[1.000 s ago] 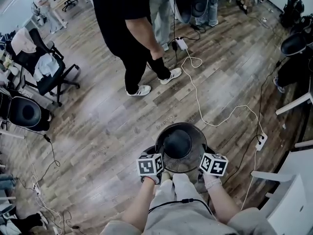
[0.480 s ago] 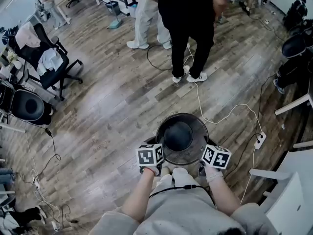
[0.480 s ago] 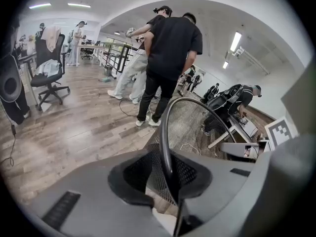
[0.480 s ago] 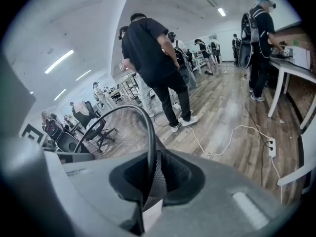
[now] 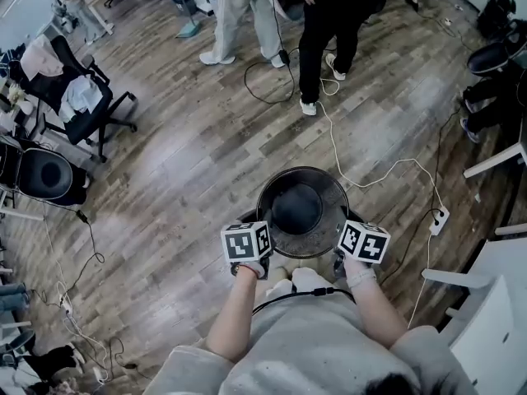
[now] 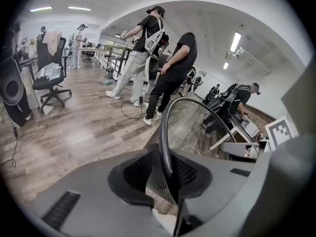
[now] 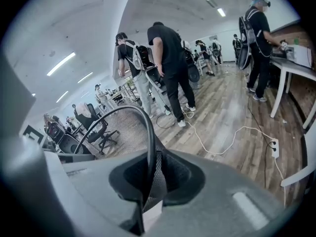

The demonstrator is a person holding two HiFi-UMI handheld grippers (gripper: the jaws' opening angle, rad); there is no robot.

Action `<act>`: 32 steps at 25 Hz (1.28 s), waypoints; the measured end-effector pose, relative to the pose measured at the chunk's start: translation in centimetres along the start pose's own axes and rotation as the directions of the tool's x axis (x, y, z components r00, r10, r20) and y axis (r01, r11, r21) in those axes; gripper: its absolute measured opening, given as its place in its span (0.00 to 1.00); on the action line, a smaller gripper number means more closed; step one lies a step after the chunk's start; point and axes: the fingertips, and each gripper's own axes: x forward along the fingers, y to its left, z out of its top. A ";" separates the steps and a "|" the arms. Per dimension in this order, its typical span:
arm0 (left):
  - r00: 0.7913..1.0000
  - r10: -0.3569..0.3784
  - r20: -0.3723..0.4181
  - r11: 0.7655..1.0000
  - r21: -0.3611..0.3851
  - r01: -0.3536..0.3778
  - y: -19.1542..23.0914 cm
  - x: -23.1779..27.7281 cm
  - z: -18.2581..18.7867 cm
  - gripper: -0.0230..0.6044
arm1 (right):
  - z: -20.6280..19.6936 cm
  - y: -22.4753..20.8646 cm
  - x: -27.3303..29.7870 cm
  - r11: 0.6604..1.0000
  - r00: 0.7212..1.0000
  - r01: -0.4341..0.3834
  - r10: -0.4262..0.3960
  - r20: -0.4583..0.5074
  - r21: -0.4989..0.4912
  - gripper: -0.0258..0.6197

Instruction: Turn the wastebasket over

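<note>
1. Your top [image 5: 313,348] is light grey and short-sleeved.
2. A thin black cable [image 5: 290,296] runs across it.
3. White gloves cover your left hand [image 5: 249,267] and right hand [image 5: 356,273].
4. The left marker cube [image 5: 246,243] and right marker cube [image 5: 363,243] are white with black squares.

I see my left gripper [image 6: 167,179] clamped on the black rim of the mesh wastebasket [image 6: 195,125], wood floor [image 6: 74,132] beyond it

In the head view, marker cubes [image 5: 245,243] are hiding the fingers of the left gripper [image 5: 258,227] and right gripper [image 5: 347,234] at the wastebasket [image 5: 316,239] rim. The top edge is cutting off two standing people [image 5: 329,15].
</note>
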 end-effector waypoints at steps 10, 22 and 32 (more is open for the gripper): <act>1.000 0.012 -0.004 1.000 -0.005 -0.012 -0.4 0.6 0.5 0.17 | 0.9 -0.4 0.6 1.000 1.000 -0.015 0.015 -0.006 -0.002 0.08; 0.999 0.032 -0.040 0.999 -0.014 -0.032 -1.7 3.0 -0.6 0.16 | 0.7 -3.1 1.7 1.000 0.999 -0.012 0.011 -0.052 -0.012 0.08; 0.999 0.050 -0.002 0.998 -0.035 -0.050 -3.7 4.9 -0.6 0.17 | 1.9 -5.8 2.4 0.999 0.998 -0.039 0.037 -0.048 -0.036 0.08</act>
